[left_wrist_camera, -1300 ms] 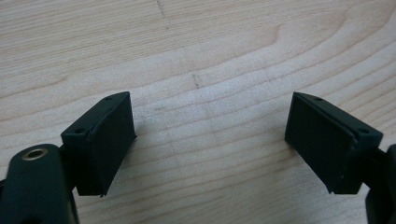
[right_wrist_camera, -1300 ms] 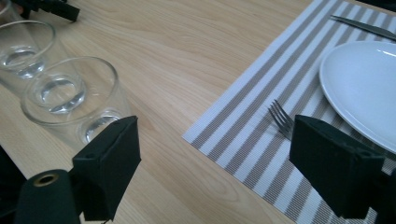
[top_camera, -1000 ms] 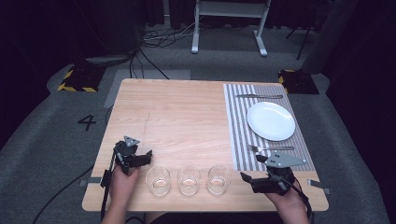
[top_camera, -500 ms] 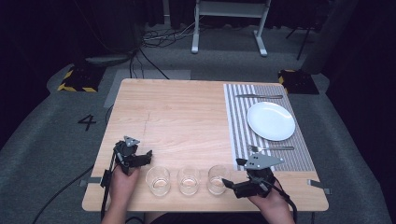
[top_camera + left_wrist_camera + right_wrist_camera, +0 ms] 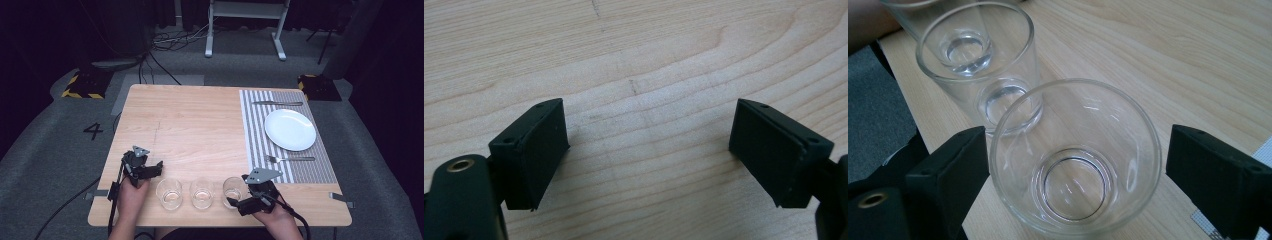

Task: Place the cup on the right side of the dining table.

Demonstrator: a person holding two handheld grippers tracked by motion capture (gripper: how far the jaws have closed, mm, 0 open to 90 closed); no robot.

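Observation:
Three clear empty glasses stand in a row near the table's front edge: left glass point(image 5: 170, 192), middle glass point(image 5: 202, 193), right glass point(image 5: 234, 189). My right gripper point(image 5: 240, 201) is open, with its jaws on either side of the right glass point(image 5: 1075, 160); neither pad point(image 5: 955, 170) visibly presses on it. Beyond it in the right gripper view stand the middle glass point(image 5: 983, 65) and the left glass point(image 5: 913, 12). My left gripper point(image 5: 152, 169) rests just left of the row, open point(image 5: 649, 150) over bare wood with nothing between its jaws.
A striped placemat point(image 5: 257, 130) covers the table's right side and carries a white plate point(image 5: 290, 129), a fork point(image 5: 290, 159) and a knife point(image 5: 277, 103). The front table edge point(image 5: 215, 224) runs close behind the glasses. Bare wood point(image 5: 195, 130) spans the middle.
My right gripper has moved left from the table's front right to the right glass, and its jaws now flank it. The left gripper and the glasses have stayed put.

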